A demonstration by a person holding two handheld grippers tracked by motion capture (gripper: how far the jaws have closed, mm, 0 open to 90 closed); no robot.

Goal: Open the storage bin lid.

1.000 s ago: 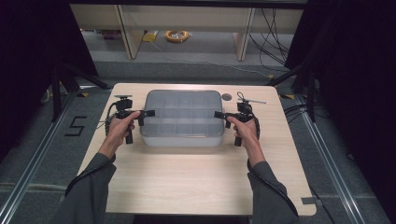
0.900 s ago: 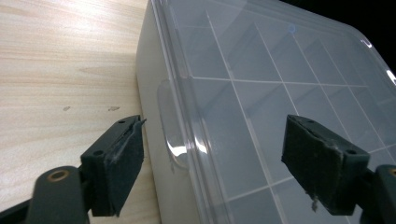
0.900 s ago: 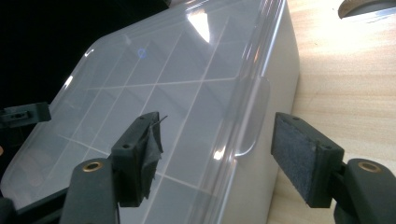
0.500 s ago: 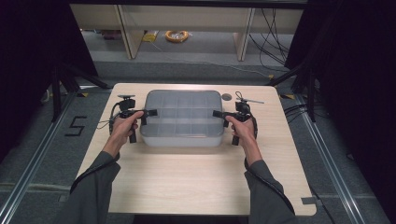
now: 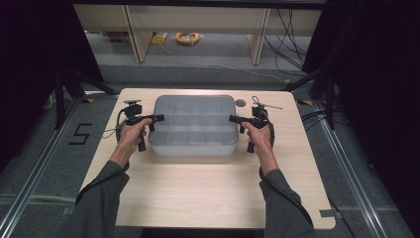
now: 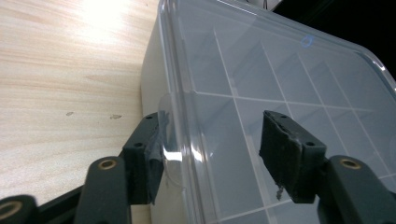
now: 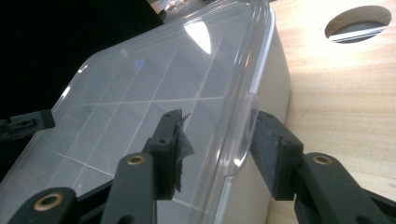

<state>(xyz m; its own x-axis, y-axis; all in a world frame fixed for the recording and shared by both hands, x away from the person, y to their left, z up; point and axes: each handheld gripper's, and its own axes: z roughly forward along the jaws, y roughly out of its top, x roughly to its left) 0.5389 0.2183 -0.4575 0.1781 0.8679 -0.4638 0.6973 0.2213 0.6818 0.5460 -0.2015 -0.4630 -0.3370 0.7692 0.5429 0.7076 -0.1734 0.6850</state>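
Observation:
A clear plastic compartment box (image 5: pixel 193 124) with a see-through lid (image 6: pixel 289 70) rests on the wooden table (image 5: pixel 198 188). My left gripper (image 5: pixel 159 118) is at the box's left end. It is open (image 6: pixel 215 140), with one jaw under the lid's small tab (image 6: pixel 168 135) and the other above the lid. My right gripper (image 5: pixel 233 118) is at the box's right end. It is also open (image 7: pixel 219 137), its jaws straddling the lid's tab (image 7: pixel 240 140) there. Several empty compartments show through the lid.
A round hole (image 5: pixel 240 103) is cut in the table just behind the box's right corner, also seen as the hole (image 7: pixel 357 21). Pale shelf legs and a yellow cable coil (image 5: pixel 187 37) lie on the floor beyond the table.
Both hands have shifted only slightly at the box's ends. The box has stayed where it was.

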